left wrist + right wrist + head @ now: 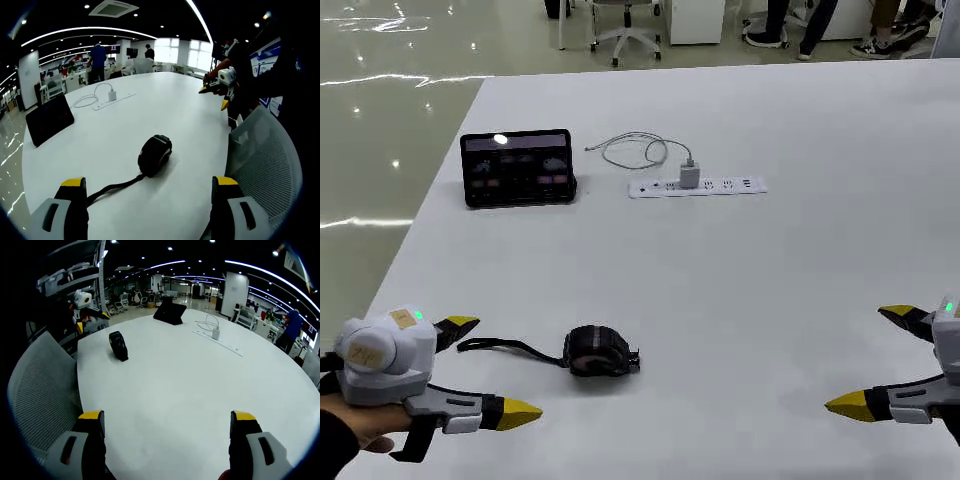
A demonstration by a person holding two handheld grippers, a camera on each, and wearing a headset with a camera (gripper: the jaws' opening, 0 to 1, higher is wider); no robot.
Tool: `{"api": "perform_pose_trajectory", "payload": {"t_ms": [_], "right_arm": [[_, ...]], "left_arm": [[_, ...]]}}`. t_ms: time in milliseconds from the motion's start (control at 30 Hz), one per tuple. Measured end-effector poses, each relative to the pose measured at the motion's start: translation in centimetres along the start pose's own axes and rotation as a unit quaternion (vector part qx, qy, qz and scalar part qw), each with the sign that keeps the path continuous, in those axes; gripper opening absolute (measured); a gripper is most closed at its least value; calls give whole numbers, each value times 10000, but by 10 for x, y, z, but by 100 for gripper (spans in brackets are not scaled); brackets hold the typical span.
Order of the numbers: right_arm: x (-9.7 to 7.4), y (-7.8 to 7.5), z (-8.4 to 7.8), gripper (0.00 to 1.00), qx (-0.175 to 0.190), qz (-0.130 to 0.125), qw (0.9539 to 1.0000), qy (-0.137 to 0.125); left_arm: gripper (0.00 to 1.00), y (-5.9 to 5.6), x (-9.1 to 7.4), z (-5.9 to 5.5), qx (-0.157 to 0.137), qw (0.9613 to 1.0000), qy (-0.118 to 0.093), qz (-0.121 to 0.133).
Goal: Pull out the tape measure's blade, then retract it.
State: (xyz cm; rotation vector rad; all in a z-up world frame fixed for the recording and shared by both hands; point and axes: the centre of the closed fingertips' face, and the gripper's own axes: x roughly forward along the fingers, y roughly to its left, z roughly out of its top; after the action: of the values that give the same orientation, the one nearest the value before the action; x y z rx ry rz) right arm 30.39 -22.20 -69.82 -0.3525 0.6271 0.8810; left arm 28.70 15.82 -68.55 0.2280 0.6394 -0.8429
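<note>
At the lower left of the head view, the left gripper (492, 367) is held in a hand (360, 428) just above the near edge of the white table (770, 280), its yellow-tipped fingers spread wide and closed on nothing. At the lower right edge, the right gripper (870, 358) hangs over the table with its fingers just as wide apart. Between the two, nearer the left one and touching neither, the black tape measure (600, 351) lies on the tabletop at the lower centre of the frame. Its dark wrist strap (505, 347) trails flat along the surface toward the left gripper's upper finger. In the left gripper view the case sits just ahead, at the middle of the frame between the two spread jaws, and the strap runs back to the lower left jaw; whether it touches the jaw I cannot tell. A grey mesh chair back (265, 160) stands at the right of that view. In the right gripper view the tape measure is small in the upper left, well apart from the open jaws. Farther up the head view, a dark tablet (517, 167) stands propped at the upper left. To its right, a white power strip (710, 187) lies flat with a charger (689, 176) plugged in and a looped cable (630, 152) behind it.
</note>
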Motion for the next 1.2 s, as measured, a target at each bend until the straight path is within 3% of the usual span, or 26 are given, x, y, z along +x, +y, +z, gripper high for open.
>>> {"api": "perform_pose_trajectory", "payload": {"t_ms": [100,167,267,333,433,533,633,833,900,1033,1133,1200], "right_arm": [[8,4,6,100,-67,92,9999,5],[13,6,9,100,-114,147,9998,16],[19,9,12,100,-149,223,9996,30],[23,11,14,100,-228,260,9994,38],[28,12,17,100,-257,317,9992,53],[32,16,22,100,-234,419,9988,22],[38,22,33,100,-280,571,9977,-234],[52,29,42,100,-480,704,9962,-181],[55,30,45,100,-554,738,9955,-207],[66,33,52,100,-700,904,9931,-265],[74,41,60,100,-859,1033,9903,-358],[80,46,64,100,-943,1142,9881,-417]], "left_arm": [[100,-4,10,-4,91,9988,375,-292],[100,-2,17,0,325,9981,382,-346],[100,1,23,-1,335,9968,594,-418],[100,2,27,4,572,9955,562,-496],[97,0,32,6,647,9932,685,-688],[97,1,38,8,948,9890,842,-767],[95,1,45,15,1222,9849,922,-813],[91,-8,60,22,1586,9760,1076,-1034],[90,-8,65,21,1668,9736,1139,-1062],[84,-10,79,16,1955,9644,1382,-1127],[84,-11,89,11,2000,9604,1505,-1228],[81,-12,93,7,2167,9539,1646,-1268]]}}
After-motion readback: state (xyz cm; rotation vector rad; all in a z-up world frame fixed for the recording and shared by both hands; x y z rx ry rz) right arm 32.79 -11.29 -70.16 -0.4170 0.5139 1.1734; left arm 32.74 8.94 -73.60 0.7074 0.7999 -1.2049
